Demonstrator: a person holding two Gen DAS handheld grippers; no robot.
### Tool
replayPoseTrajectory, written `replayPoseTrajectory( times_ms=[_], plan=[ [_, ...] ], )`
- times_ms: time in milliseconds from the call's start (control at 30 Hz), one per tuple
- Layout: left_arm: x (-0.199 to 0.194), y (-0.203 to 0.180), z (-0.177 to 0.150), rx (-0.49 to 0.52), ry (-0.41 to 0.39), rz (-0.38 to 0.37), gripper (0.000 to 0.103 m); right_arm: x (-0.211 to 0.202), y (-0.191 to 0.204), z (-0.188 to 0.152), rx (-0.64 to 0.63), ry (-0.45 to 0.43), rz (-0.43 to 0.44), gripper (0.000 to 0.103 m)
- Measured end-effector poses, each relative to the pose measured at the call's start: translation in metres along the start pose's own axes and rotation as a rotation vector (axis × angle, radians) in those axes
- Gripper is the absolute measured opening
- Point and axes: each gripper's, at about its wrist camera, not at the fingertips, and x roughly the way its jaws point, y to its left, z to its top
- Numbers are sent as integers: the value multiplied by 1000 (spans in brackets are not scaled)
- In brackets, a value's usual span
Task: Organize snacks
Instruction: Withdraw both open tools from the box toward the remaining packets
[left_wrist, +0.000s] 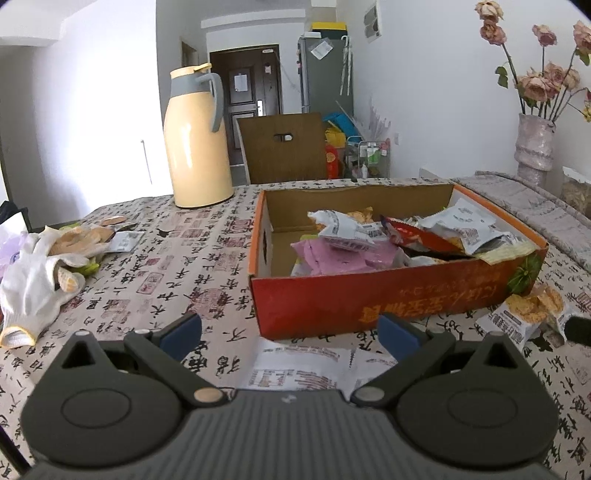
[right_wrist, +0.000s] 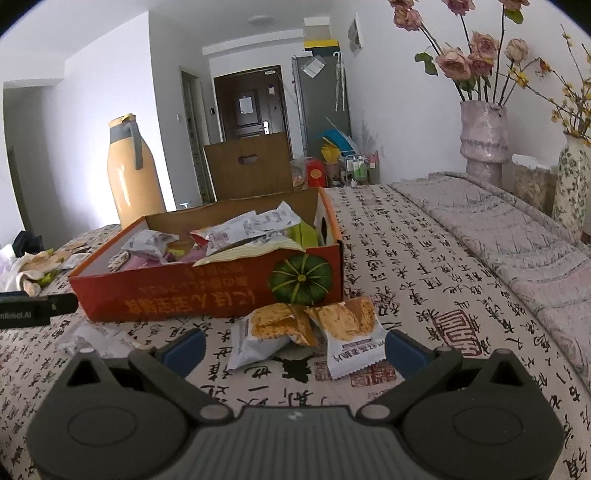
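Two opened grippers held low over a table, snacks in and beside a red box.

The left gripper (left_wrist: 290, 332) is held with jaws spread wide and empty above a white packet (left_wrist: 295, 369); the right gripper (right_wrist: 295, 349) is likewise spread wide, nothing gripped, with two cracker packets (right_wrist: 306, 332) lying between its fingers on the patterned tablecloth (right_wrist: 424, 266). Just behind them the red cardboard box (right_wrist: 207, 291) is seen, filled with mixed snack packets (left_wrist: 388, 236). Farther back a yellow thermos jug (left_wrist: 197, 140) is stood.

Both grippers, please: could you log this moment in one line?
left gripper open | right gripper open | two packets outside box
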Motion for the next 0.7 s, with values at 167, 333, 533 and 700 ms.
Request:
replayPoseTrajectory(
  times_ms=[167, 333, 533, 700],
  plan=[
    [7, 1, -5, -9, 13, -14, 103, 4, 0, 1, 1, 9, -6, 103],
    [12, 8, -7, -42, 27, -43, 103, 11, 3, 3, -4, 28, -27, 103],
    [14, 10, -8, -56, 43, -52, 103, 19, 9, 6, -31, 40, -49, 103],
    [15, 10, -8, -60, 51, -54, 103, 31, 15, 10, -68, 60, -54, 103]
  ],
)
